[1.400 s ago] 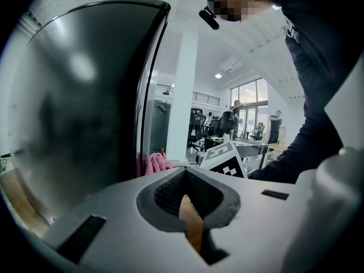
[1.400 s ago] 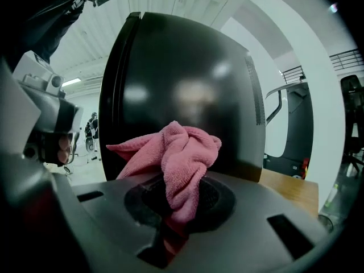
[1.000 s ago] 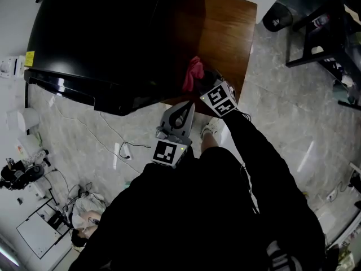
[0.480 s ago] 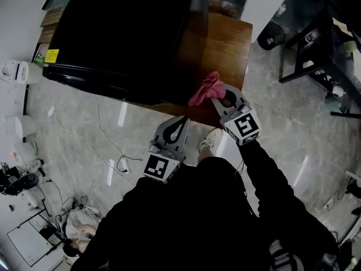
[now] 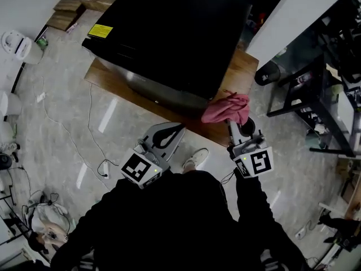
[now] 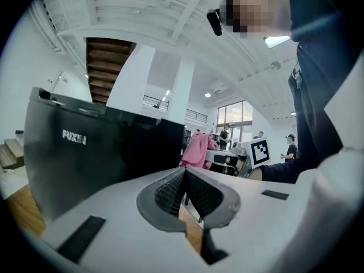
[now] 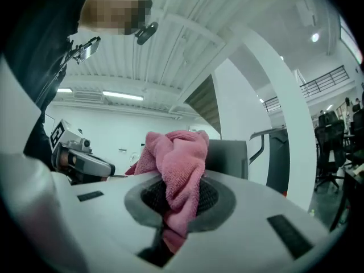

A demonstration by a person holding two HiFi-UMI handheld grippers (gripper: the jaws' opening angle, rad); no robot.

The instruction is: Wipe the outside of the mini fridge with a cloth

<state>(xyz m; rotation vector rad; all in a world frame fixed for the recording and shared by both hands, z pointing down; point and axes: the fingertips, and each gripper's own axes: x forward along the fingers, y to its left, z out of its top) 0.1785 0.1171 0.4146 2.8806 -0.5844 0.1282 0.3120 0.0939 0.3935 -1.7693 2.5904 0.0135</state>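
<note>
My right gripper pinches the pink cloth near the five o'clock corner of the mini fridge. My left gripper is closed and empty. I fear the bunched cloth slips out when rubbing.

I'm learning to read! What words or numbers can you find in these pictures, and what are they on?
"FUX...": white letters on the front of the black fridge; the last letters are too blurred to be sure of.
Yellow sticker on the fridge's top: the print is too small to read.
Left marker square and right marker square: black-and-white patterns, not words.
Pink cloth: no words.
</note>
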